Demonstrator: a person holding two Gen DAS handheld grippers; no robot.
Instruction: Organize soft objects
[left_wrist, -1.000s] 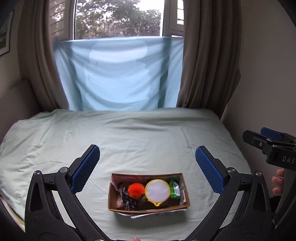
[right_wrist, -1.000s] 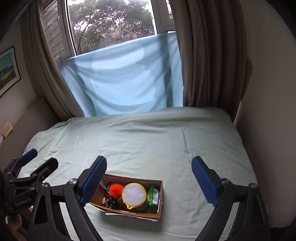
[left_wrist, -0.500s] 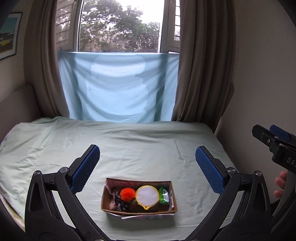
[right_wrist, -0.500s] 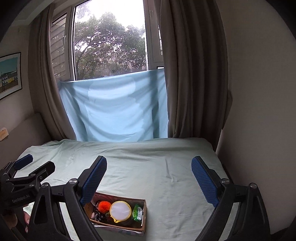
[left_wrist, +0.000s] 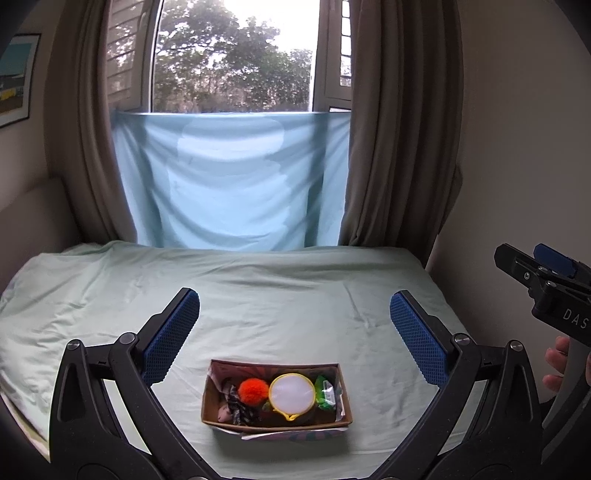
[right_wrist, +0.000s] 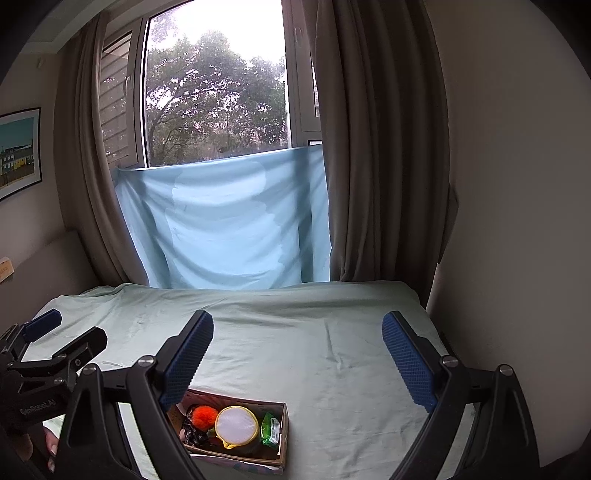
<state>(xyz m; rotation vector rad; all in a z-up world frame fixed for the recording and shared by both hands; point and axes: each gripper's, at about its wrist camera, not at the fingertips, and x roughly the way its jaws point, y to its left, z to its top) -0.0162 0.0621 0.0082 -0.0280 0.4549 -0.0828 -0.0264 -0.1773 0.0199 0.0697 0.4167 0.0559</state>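
A brown cardboard box (left_wrist: 210, 406) sits on the pale green bed near its front edge. In it lie an orange pompom (left_wrist: 253, 392), a round white pad with a yellow rim (left_wrist: 292, 397), a green packet (left_wrist: 325, 394) and dark striped fabric (left_wrist: 236, 406). The box also shows in the right wrist view (right_wrist: 281, 439). My left gripper (left_wrist: 294, 314) is open and empty, raised above and behind the box. My right gripper (right_wrist: 297, 336) is open and empty, raised to the right of the box.
The bed sheet (left_wrist: 258, 288) spreads wide beyond the box. A light blue cloth (left_wrist: 232, 184) hangs over the window behind, between brown curtains (left_wrist: 399, 147). A wall (left_wrist: 524, 147) runs along the bed's right side.
Both grippers have tilted up and drawn back, so the box sits lower and smaller in view and more window shows. Both stay open and empty.
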